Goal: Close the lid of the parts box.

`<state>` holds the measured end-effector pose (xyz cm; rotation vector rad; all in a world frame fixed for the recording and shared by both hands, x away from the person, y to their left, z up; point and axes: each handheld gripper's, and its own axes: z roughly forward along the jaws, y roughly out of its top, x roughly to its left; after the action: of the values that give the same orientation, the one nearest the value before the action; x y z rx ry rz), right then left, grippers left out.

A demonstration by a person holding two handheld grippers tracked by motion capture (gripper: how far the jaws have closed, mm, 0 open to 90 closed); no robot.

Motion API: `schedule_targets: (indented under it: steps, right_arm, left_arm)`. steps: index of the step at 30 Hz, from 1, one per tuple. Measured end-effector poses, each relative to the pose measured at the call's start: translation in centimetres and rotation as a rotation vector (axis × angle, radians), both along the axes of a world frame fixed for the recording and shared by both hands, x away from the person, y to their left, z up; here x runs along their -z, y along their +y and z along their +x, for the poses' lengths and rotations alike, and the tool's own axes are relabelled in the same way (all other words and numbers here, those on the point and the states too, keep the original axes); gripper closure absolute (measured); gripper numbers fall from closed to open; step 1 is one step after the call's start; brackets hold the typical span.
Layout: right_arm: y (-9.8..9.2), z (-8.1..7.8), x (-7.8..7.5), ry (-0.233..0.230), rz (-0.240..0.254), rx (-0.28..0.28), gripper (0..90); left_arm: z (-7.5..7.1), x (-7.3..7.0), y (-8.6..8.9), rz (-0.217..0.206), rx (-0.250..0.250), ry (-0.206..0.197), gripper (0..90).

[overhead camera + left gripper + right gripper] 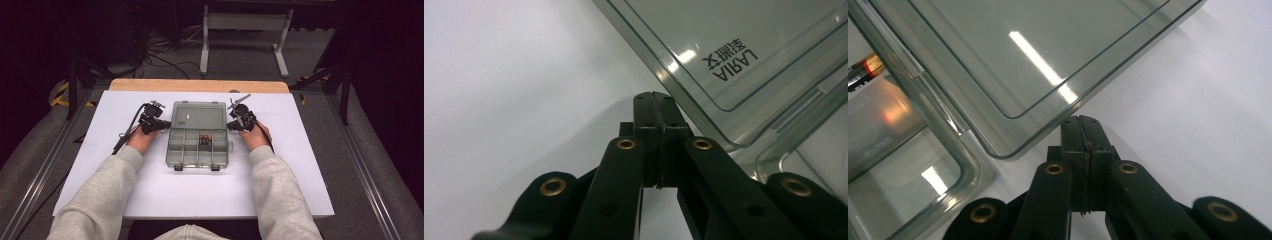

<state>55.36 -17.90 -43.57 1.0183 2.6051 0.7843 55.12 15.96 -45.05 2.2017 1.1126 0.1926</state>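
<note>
Both pairs of black jaws are pressed fully together with nothing between them. Seen in its own view, the left gripper (656,96) has its closed tips right at the edge of the clear lid (744,55), which bears printed lettering; whether they touch it I cannot tell. Likewise the right gripper (1081,120) has its closed tips at the lid's opposite edge, just beside a rounded corner. From the high view, the clear plastic organiser box (199,145) lies open at the middle of the white table (300,165), the lid folded back flat on the far side. Its compartments sit on the near side, one holding batteries (204,138). A person's hands hold a gripper at each side of the box, left and right, grey sleeves (100,195) entering from the near edge
</note>
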Motion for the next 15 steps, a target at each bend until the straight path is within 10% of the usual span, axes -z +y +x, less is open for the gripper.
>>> schedule_targets:
  steps: [15]
  right_arm:
    - [0.32,0.62,0.26,-0.024,0.031,0.009,90.0]
  left_arm:
    - [0.37,0.07,-0.49,-0.004,-0.01,-0.015,89.3]
